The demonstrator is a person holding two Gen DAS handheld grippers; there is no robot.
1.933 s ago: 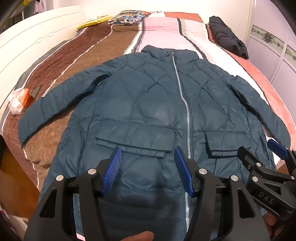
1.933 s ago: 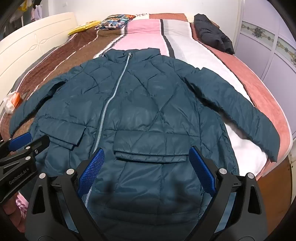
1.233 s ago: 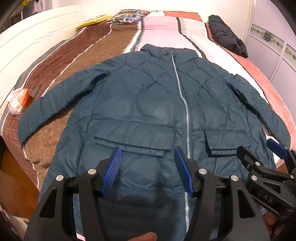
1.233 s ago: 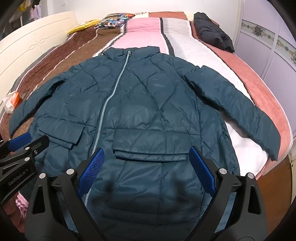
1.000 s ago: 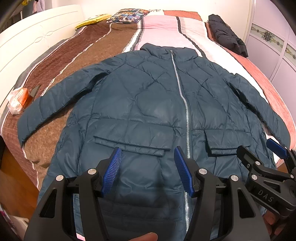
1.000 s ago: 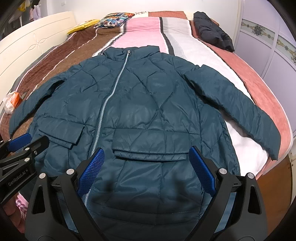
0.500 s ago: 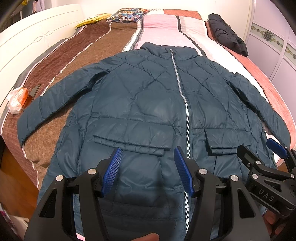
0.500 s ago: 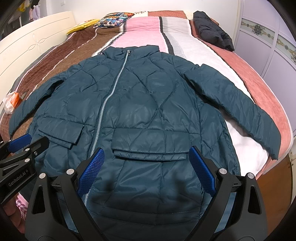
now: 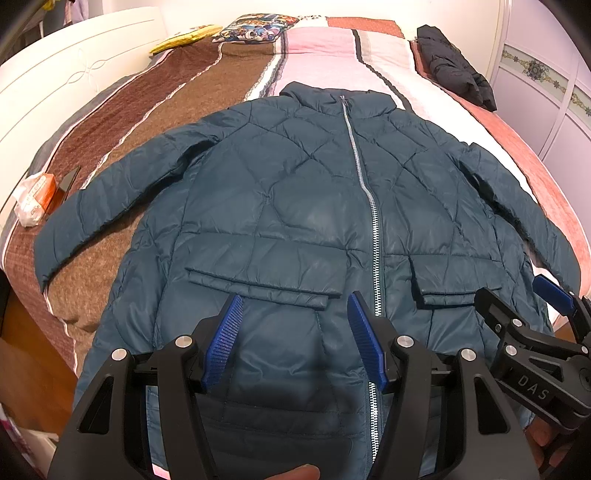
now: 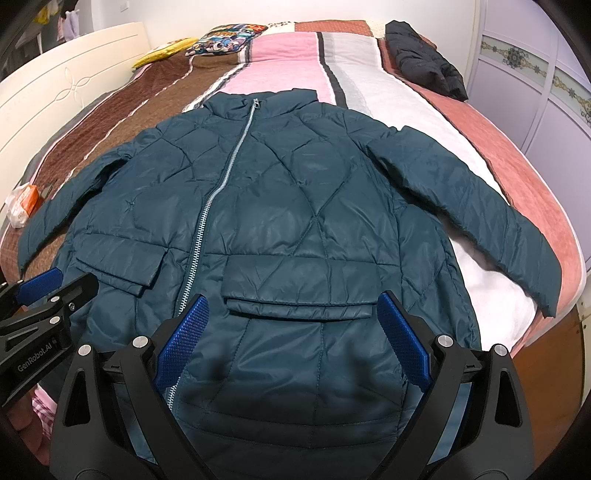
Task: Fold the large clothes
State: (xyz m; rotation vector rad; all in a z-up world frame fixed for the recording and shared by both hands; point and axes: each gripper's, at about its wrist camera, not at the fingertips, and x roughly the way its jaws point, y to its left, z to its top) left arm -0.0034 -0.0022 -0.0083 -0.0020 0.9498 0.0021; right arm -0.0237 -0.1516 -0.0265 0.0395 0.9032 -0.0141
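A dark teal quilted jacket (image 9: 295, 206) (image 10: 280, 206) lies face up and zipped on the bed, both sleeves spread out to the sides, hem toward me. My left gripper (image 9: 295, 336) hovers open above the hem, left of the zipper (image 9: 371, 221), nothing between its blue pads. My right gripper (image 10: 291, 339) hovers open and wider above the hem below the right pocket flap (image 10: 295, 306), also holding nothing. Each gripper shows at the edge of the other's view.
The bed has a striped brown, pink, white and salmon cover (image 9: 155, 110). A black garment (image 9: 454, 70) lies at the far right. Pillows (image 9: 255, 27) sit at the head. A small orange and white packet (image 9: 33, 195) lies by the left sleeve. Wardrobe doors (image 10: 535, 74) stand on the right.
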